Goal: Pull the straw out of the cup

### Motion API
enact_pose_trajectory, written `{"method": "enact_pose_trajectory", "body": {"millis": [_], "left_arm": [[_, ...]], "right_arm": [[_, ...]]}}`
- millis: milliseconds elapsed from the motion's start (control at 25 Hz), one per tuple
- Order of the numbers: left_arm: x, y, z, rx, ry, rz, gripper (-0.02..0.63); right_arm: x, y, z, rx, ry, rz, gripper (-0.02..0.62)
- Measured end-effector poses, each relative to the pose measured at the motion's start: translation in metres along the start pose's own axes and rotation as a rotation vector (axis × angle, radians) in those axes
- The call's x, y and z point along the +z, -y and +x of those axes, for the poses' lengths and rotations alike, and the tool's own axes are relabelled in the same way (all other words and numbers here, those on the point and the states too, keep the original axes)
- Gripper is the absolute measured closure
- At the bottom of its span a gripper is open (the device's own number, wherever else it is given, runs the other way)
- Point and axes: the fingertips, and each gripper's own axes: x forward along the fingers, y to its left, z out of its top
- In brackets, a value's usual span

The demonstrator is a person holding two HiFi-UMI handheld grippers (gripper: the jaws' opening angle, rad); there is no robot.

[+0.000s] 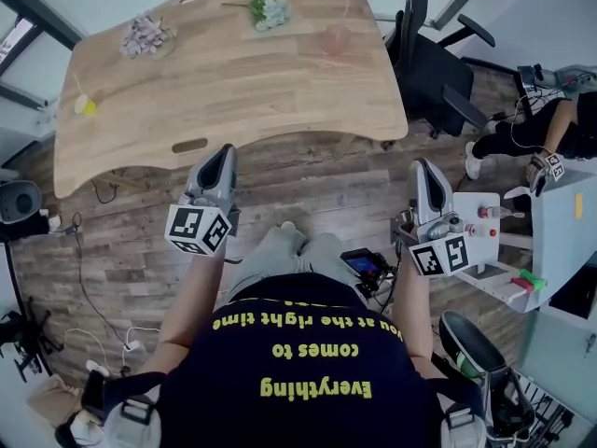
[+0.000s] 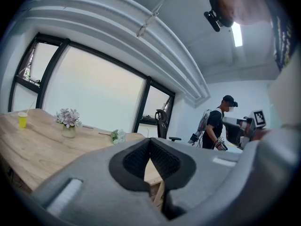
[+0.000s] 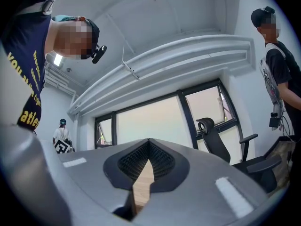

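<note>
A small yellow cup [image 1: 84, 105] with a thin straw stands near the left edge of the wooden table [image 1: 233, 91]. In the left gripper view the yellow cup [image 2: 22, 119] shows far off at the left. Both grippers hover over the floor, short of the table's near edge. My left gripper [image 1: 223, 151] points at the table front, its jaws shut and empty, the tips meeting [image 2: 150, 140]. My right gripper [image 1: 423, 165] is level with the table's right corner, also shut on nothing [image 3: 149, 142].
On the table stand a vase of pale flowers [image 1: 145, 37], a loose flower bunch [image 1: 269, 10] and a clear cup [image 1: 336, 37]. A black office chair [image 1: 431, 68] stands at the right corner. A person [image 1: 546, 129] and a white cart [image 1: 487, 236] are further right. Cables lie on the floor at the left.
</note>
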Motion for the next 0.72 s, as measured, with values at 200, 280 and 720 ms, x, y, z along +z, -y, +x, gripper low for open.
{"method": "enact_pose_trajectory", "body": {"millis": [200, 280, 720], "left_arm": [[-0.003, -0.008, 0.001, 0.004, -0.007, -0.015, 0.604], [-0.005, -0.011, 0.0, 0.015, -0.012, -0.022, 0.604], [-0.002, -0.033, 0.016, 0.094, -0.012, -0.02, 0.604]], "right_arm": [[-0.002, 0.0, 0.011, 0.002, -0.014, 0.004, 0.589], [-0.002, 0.0, 0.015, 0.011, -0.019, 0.004, 0.589], [-0.012, 0.02, 0.069, 0.086, -0.007, 0.039, 0.589]]}}
